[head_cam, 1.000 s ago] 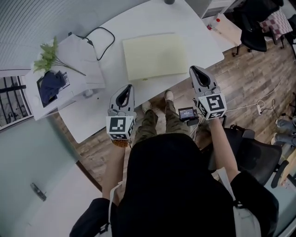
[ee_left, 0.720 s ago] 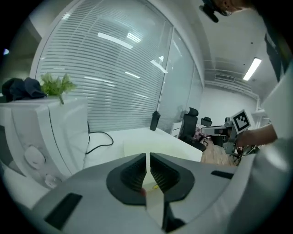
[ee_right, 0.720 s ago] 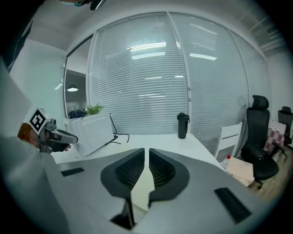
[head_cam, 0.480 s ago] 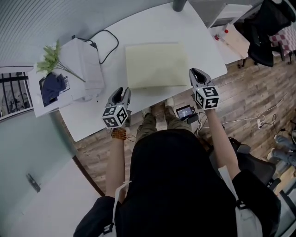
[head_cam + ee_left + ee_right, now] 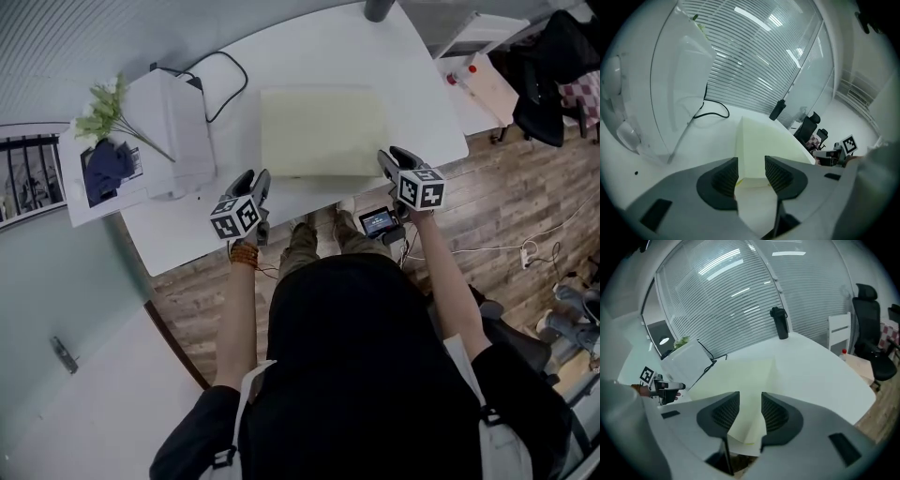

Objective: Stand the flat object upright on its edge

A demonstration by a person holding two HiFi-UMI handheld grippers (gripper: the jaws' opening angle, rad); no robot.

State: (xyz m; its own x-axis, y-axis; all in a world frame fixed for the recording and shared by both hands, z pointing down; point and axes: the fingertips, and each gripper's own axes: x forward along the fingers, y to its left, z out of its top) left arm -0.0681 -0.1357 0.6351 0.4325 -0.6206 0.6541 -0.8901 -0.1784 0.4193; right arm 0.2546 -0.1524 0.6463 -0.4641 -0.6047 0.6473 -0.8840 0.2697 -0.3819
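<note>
A pale yellow board (image 5: 322, 131) lies flat on a white table (image 5: 309, 47), its near edge close to the table's front edge, as a person seated there brings a hand-held gripper to each of its near corners. The left gripper (image 5: 255, 176) sits at the board's near left corner. Seen in the left gripper view, the board (image 5: 764, 140) shows its corner in the gap of the left gripper (image 5: 751, 171), whose jaws have just been opening and stand apart, their ribbed pads off the board. The right gripper (image 5: 387, 156) sits at the near right corner. In the right gripper view the board (image 5: 736, 376) again shows a corner in the gap of the right gripper (image 5: 750, 411); these jaws have also just been opening, stand apart and do not press on the board. Both grippers point down and forward toward the table. To the left of the board stands a white box (image 5: 173, 122) with a black cable (image 5: 220, 80) looping behind it and a sprig of green leaves (image 5: 103, 103) at its far side. A dark bottle (image 5: 779, 323) stands at the table's far edge, well apart from the board. A small screen device (image 5: 380, 222) hangs just below the right gripper, a black office chair (image 5: 869, 348) stands off to the right, and a wooden floor (image 5: 525, 206) spreads beyond the table.
</note>
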